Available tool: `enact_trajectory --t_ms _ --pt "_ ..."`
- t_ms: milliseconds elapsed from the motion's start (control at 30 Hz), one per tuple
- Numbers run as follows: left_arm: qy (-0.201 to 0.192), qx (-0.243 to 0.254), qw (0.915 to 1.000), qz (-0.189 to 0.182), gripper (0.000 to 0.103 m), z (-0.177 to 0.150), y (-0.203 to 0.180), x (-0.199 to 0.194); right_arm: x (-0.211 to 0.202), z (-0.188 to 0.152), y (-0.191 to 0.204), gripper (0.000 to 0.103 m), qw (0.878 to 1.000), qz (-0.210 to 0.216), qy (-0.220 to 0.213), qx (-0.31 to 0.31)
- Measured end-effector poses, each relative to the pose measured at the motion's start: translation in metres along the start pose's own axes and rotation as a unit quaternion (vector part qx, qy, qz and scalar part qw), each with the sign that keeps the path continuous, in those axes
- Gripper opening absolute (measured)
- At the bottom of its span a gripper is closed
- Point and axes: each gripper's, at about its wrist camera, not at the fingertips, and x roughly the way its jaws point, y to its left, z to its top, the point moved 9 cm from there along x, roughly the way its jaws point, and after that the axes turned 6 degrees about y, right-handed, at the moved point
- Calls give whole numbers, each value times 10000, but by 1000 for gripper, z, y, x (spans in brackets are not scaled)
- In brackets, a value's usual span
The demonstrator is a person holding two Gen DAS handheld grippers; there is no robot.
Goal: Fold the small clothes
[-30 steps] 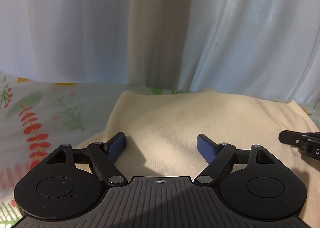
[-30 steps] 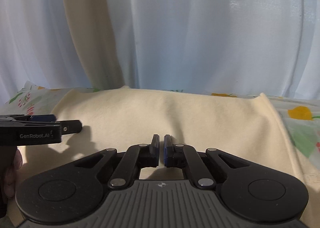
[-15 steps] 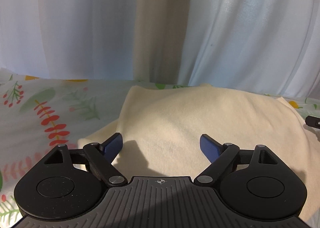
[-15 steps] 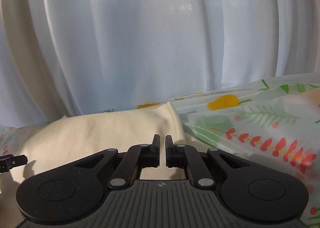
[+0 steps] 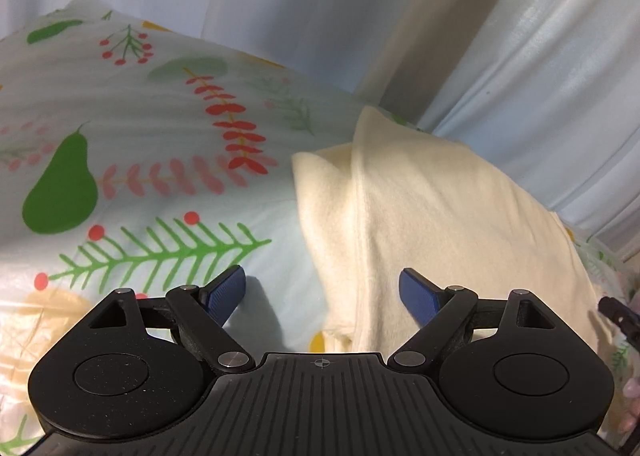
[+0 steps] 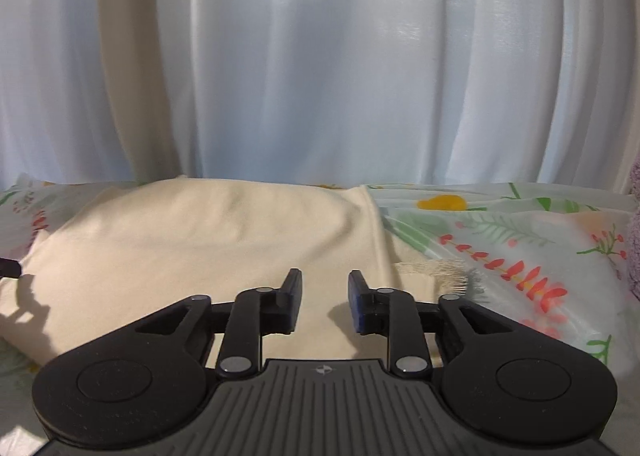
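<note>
A cream-coloured folded cloth (image 5: 432, 215) lies on a floral-print sheet (image 5: 140, 135). In the left wrist view my left gripper (image 5: 322, 288) stands wide open over the cloth's near left edge, its left pad above the sheet and its right pad above the cloth, with nothing held. In the right wrist view the same cream cloth (image 6: 200, 248) spreads ahead, and a frayed fringe (image 6: 436, 272) shows at its right edge. My right gripper (image 6: 324, 288) hovers over the cloth's near right part; its jaws are opening and nothing is between them.
White and beige curtains (image 6: 320, 55) hang behind the bed. The floral sheet (image 6: 520, 240) stretches to the right of the cloth. A purple fuzzy thing (image 6: 634, 232) sits at the far right edge. The tip of the other gripper (image 5: 618, 312) shows at the left wrist view's right edge.
My left gripper has slid left and rolled, from over the middle of the cloth to its left edge. My right gripper was shut and now has its jaws parted, and it has swung along the cloth's right side.
</note>
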Motion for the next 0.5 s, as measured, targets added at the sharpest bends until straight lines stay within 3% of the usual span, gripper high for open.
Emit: enact_trajectory --t_ms 67,167,267,333,400,500 --pt "94 -100 9997 -179 86 0 2 -1 -6 -1 31 51 9980 628 -22 1" --pt "205 -319 9978 -537 78 -1 -2 -2 -11 -5 71 58 9919 1267 -98 18" --pt "242 -357 9968 -670 75 -1 -7 2 -9 -11 99 60 9921 1248 -87 -96" --pt "323 -300 9964 -728 65 -2 -12 3 -8 -16 113 59 9922 1241 11 -71" --pt "428 -301 9946 -900 64 -3 -18 6 -7 -19 123 56 9938 1099 103 -152" --pt "428 -358 9937 -969 60 1 -18 11 1 -26 137 27 9938 1002 353 -315"
